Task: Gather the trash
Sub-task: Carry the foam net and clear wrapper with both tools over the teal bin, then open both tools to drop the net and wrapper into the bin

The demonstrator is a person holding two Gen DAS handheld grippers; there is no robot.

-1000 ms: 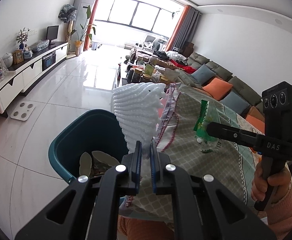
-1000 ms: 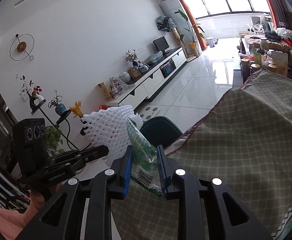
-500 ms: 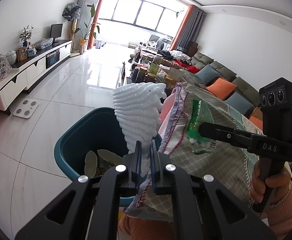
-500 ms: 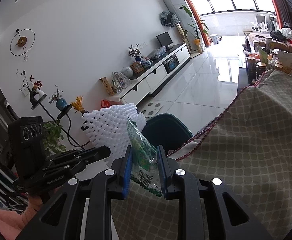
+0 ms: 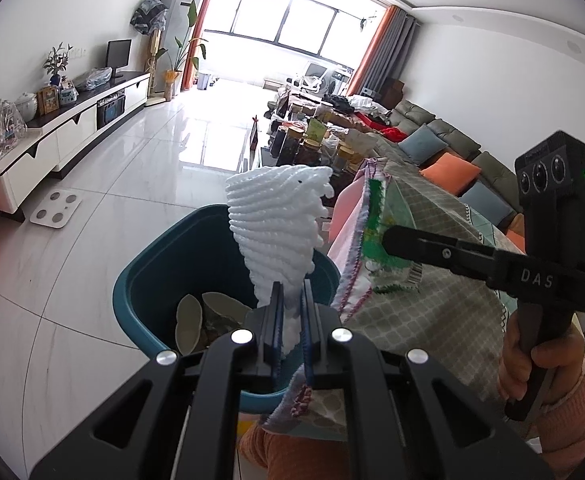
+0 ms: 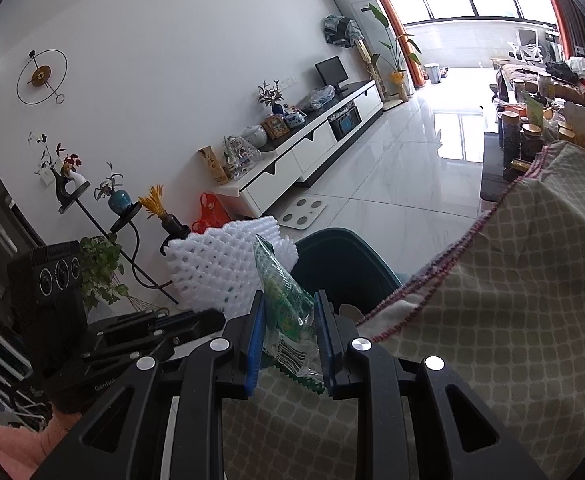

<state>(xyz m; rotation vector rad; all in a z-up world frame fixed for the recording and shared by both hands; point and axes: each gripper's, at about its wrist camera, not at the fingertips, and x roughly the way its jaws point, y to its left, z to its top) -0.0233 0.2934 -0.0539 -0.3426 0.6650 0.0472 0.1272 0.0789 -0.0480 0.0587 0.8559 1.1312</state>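
Note:
My left gripper point(image 5: 290, 300) is shut on a white foam fruit net point(image 5: 278, 228), holding it upright over the teal trash bin point(image 5: 160, 268), which has peels in its bottom. My right gripper point(image 6: 288, 308) is shut on a crumpled green plastic wrapper point(image 6: 284, 300), held near the edge of the checked tablecloth point(image 6: 492, 320) with the bin point(image 6: 340, 264) just beyond it. In the left wrist view the right gripper point(image 5: 388, 240) comes in from the right with the wrapper point(image 5: 388, 216), beside the foam net. The foam net point(image 6: 216, 264) also shows in the right wrist view.
The checked tablecloth point(image 5: 424, 292) hangs over the table edge next to the bin. A white TV cabinet point(image 5: 64, 132) runs along the left wall, a scale point(image 5: 55, 208) lies on the tiled floor, a sofa point(image 5: 452, 152) with cushions stands at the right. A plant stand point(image 6: 116, 216) is left.
The right gripper with the wrapper has moved left, closer to the foam net and the bin. The left gripper has hardly moved, and the bin shows more fully beneath it.

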